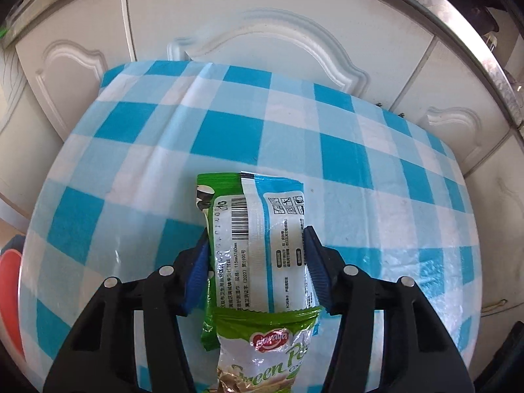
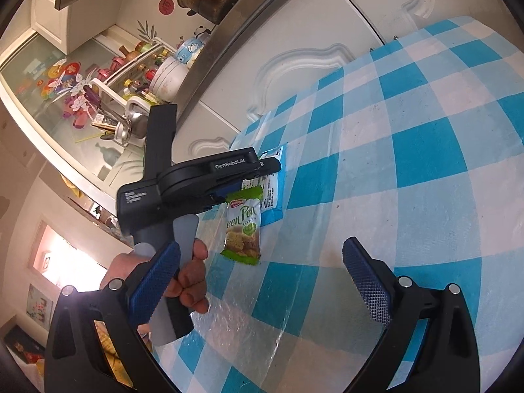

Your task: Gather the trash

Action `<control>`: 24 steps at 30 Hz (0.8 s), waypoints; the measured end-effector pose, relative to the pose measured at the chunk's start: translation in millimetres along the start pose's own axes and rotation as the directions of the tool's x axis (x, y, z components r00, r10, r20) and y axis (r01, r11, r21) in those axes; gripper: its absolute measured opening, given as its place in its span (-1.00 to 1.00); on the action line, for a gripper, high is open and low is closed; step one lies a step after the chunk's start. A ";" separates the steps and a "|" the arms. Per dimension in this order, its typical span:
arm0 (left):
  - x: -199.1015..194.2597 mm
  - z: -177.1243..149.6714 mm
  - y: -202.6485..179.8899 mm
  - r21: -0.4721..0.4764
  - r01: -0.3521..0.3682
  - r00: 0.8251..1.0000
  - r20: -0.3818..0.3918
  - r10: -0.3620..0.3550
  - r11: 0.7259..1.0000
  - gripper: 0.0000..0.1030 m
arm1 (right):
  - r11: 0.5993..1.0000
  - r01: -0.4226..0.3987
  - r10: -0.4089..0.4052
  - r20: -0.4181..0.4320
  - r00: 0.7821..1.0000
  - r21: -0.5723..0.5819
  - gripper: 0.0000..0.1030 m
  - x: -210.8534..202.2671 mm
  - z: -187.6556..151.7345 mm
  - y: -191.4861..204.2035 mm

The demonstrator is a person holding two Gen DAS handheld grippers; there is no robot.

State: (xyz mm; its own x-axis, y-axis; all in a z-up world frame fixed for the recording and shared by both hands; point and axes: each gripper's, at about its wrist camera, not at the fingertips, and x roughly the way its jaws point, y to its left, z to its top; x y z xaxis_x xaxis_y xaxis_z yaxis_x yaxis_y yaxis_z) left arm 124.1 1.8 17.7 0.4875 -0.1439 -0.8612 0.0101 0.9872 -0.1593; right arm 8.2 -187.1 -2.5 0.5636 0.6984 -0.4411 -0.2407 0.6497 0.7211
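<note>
Two wrappers lie stacked between the left jaws. White-and-blue packet (image 1: pixel 275 245), barcode side up, sits on top; green snack wrapper (image 1: pixel 262 344) under it, its printed end sticking out toward the camera, another green corner showing at the far left of the packet. Both blue pads (image 1: pixel 199 268) of the left gripper (image 1: pixel 257 239) press against the packet's long edges, left pad on the barcode side, right pad on the blue-bordered side. Grasping the packet; whether the green wrapper beneath is also pinched, cannot tell.

From the right wrist view the same pair (image 2: pixel 244 226) hangs off the tip of the left gripper (image 2: pixel 258 177), low over the checked tablecloth (image 2: pixel 409 170); contact with the cloth not clear. A hand (image 2: pixel 186 281) wraps the left gripper's handle.

Right gripper (image 2: pixel 267 281) released, jaws spread wide, nothing between them but cloth. The wrappers lie ahead of it and toward its left jaw, apart from both pads.

Beyond the jaws: blue-and-white checks under clear film, white cabinet doors (image 1: pixel 262 32) behind the table, metal counter edge (image 2: pixel 249 32) above them. Something red (image 1: pixel 9 294) at the far left of the left view, too cut off to identify.
</note>
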 end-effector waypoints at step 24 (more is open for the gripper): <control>-78.4 -130.4 -37.4 0.350 -0.021 0.988 0.150 -0.034 0.937 0.67 | 0.997 0.075 -0.077 0.106 0.991 0.025 0.91 -36.9 -2.7 -13.4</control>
State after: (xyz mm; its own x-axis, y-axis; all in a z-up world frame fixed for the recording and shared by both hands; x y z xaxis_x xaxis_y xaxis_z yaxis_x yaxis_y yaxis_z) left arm -28.3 -32.8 28.2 0.6120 -0.1655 -0.7734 0.3047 0.9517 0.0375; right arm -11.5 -220.7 2.6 0.6610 0.6104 -0.4365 -0.1781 0.6926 0.6989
